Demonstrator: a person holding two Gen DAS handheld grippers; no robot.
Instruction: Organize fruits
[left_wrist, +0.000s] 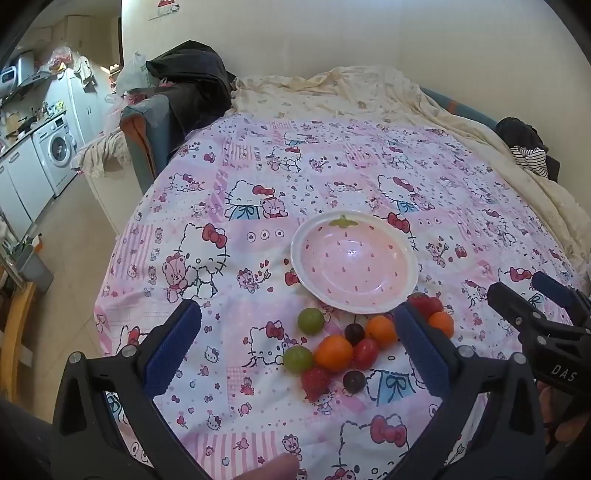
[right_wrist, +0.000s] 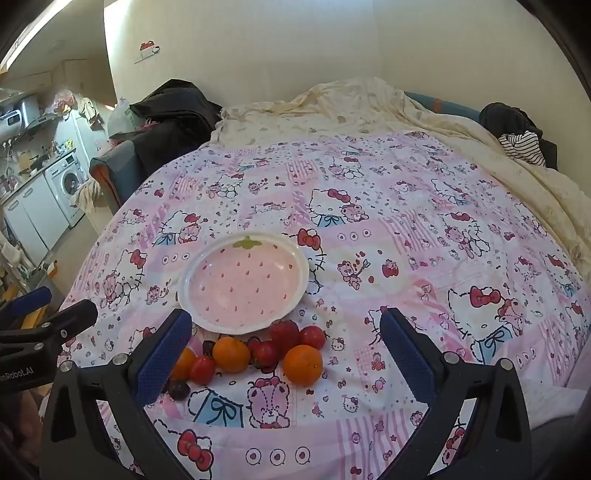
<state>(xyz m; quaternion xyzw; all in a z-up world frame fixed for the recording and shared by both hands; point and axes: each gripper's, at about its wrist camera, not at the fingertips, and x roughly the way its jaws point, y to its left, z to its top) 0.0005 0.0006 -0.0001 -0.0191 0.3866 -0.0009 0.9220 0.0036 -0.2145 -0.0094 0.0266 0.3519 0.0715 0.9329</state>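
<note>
The fruits (left_wrist: 334, 352) lie in a loose cluster on the bed's patterned cover (left_wrist: 258, 206), just in front of the strawberry-print plate (left_wrist: 408, 258): oranges, green and dark grapes, small tomatoes, strawberries. None is in the plate yet, and it sits close by, likely so each piece needs only a short carry. Both tools are released, jaws wide and holding nothing. The left tool (left_wrist: 295, 347) hovers over the cluster's near side; the right tool (right_wrist: 286, 345) frames the big orange (right_wrist: 303, 364), seemingly lined up for a first pick.
</note>
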